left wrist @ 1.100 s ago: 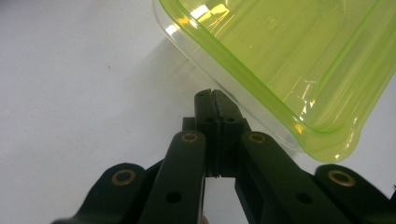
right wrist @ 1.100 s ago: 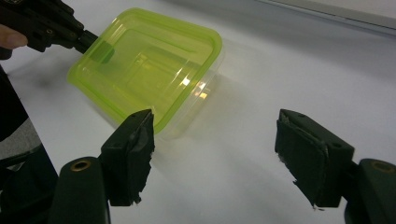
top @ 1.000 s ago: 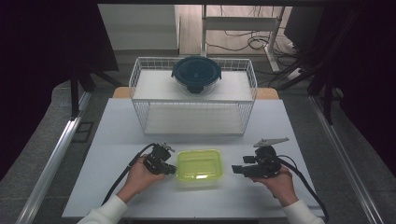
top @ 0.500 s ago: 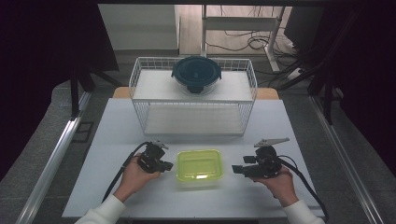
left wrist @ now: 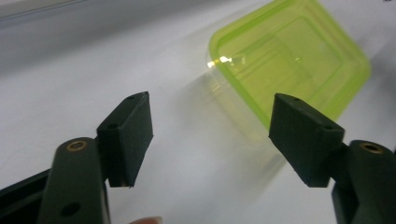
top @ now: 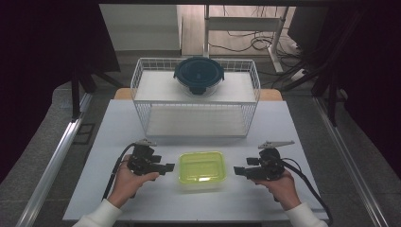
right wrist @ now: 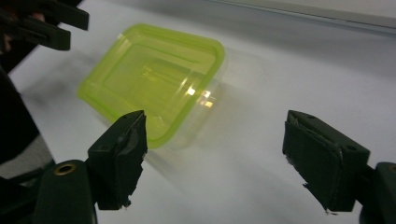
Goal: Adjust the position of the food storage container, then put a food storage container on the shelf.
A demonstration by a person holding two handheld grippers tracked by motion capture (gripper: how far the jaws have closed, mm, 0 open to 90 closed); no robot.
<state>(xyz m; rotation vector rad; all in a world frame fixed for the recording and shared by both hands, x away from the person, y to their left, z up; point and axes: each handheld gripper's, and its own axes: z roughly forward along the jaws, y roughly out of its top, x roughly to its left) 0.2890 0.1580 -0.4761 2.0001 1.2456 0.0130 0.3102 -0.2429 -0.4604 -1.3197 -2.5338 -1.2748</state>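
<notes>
Between the two grippers, near table edge, lies the yellow-green lidded container (top: 201, 168), long axis left-right; left gripper (top: 166, 168), jaws just opened and empty, sits nearer than wide-open, empty right gripper (top: 238, 171).
</notes>
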